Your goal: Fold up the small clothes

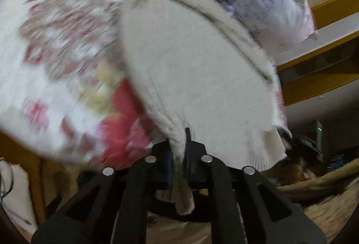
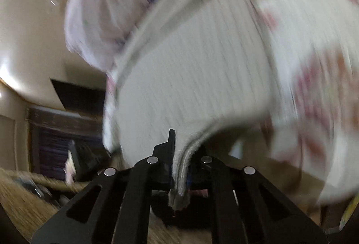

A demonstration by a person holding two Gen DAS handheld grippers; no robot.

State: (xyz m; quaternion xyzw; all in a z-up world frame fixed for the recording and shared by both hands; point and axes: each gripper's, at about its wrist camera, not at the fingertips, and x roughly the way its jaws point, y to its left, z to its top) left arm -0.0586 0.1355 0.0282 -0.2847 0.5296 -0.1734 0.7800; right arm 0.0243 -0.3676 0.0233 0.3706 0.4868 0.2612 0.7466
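A cream knitted garment [image 1: 190,68] hangs lifted above a floral bedspread [image 1: 56,46]. My left gripper [image 1: 179,149] is shut on one edge of it, with cloth bunched between the fingers and a tail hanging down. In the right wrist view the same garment [image 2: 197,68] fills the middle, ribbed and blurred. My right gripper [image 2: 180,165] is shut on its folded edge, several layers thick. A folded band runs along the garment's upper side in both views.
A pale lilac pillow [image 1: 276,10] lies at the bed's head, also in the right wrist view [image 2: 101,19]. A yellow wooden bed frame [image 1: 318,68] runs at the right. The floor below holds brown bedding and dark clutter [image 1: 314,176]. A dark cabinet [image 2: 56,131] stands low left.
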